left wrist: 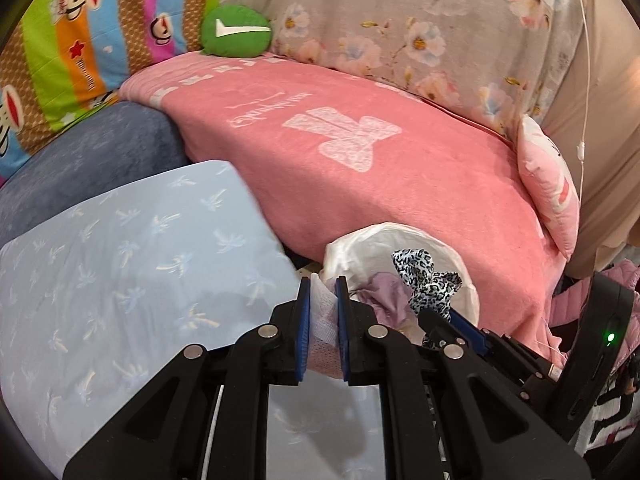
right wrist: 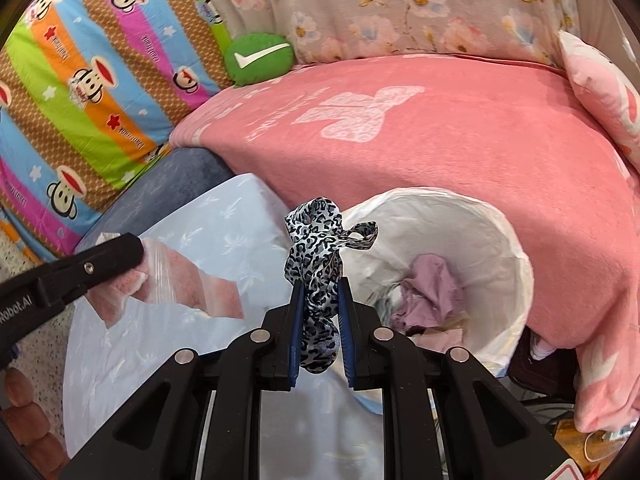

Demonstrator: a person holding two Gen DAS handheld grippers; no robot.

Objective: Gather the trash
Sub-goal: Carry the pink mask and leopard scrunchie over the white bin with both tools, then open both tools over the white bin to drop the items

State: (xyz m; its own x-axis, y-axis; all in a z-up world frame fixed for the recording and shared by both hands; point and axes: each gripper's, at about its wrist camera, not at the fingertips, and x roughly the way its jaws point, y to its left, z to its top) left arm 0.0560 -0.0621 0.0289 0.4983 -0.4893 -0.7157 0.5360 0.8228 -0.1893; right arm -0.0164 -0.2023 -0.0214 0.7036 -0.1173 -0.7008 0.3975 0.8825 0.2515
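My left gripper (left wrist: 323, 284) is shut on a clear plastic bag with pink inside (left wrist: 322, 320); the bag (right wrist: 180, 280) hangs over the light blue table in the right wrist view. My right gripper (right wrist: 319, 288) is shut on a crumpled leopard-print ribbon (right wrist: 320, 248), held just left of the bin's rim; the ribbon (left wrist: 424, 280) also shows in the left wrist view. A bin lined with a white bag (right wrist: 504, 240) stands between table and sofa, with lilac cloth (right wrist: 428, 284) and scraps inside. The bin (left wrist: 400, 236) sits just ahead of my left gripper.
A round table with a light blue cloth (left wrist: 120, 260) is at the left. A sofa with a pink blanket (left wrist: 360, 160) lies behind the bin. A green cushion (left wrist: 236, 32), a pink pillow (left wrist: 552, 184) and a striped monkey-print cover (right wrist: 80, 80) lie around.
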